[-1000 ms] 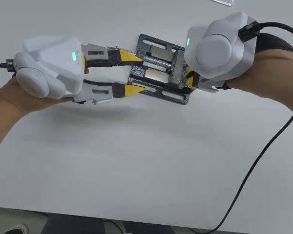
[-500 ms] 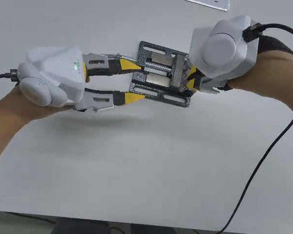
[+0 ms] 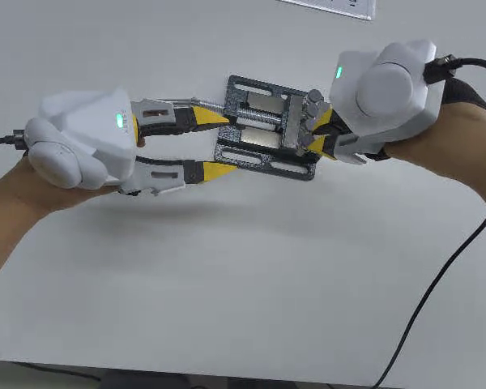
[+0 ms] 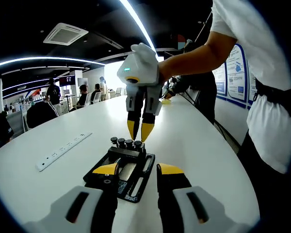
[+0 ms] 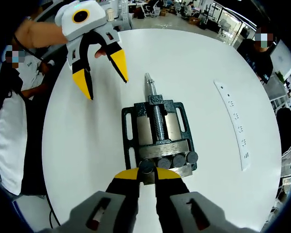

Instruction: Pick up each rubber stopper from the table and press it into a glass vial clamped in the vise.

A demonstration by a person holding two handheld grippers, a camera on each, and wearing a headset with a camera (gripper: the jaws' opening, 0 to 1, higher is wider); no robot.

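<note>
A dark metal vise (image 3: 263, 154) (image 5: 131, 131) (image 4: 136, 187) lies flat on the white table. Clamped in its end jaw is a row of several glass vials (image 3: 306, 119) (image 4: 125, 142), each capped with a dark rubber stopper (image 5: 170, 161). My right gripper (image 3: 319, 134) (image 5: 146, 174) (image 4: 139, 136) comes down on the row from above. Its jaws stand close together on the end stopper (image 5: 145, 166). My left gripper (image 3: 219, 143) (image 4: 138, 169) (image 5: 104, 73) hovers at the vise's screw end, open and holding nothing.
A white power strip (image 5: 235, 121) (image 4: 63, 151) lies on the table beyond the vise. A black cable (image 3: 437, 284) trails from the right gripper across the table. The vise screw (image 5: 153, 92) sticks out toward the left gripper. People sit and stand in the room behind.
The right gripper's body has swung back to the right, uncovering the row of stoppered vials, while its tips stay at the row. The left gripper has barely shifted.
</note>
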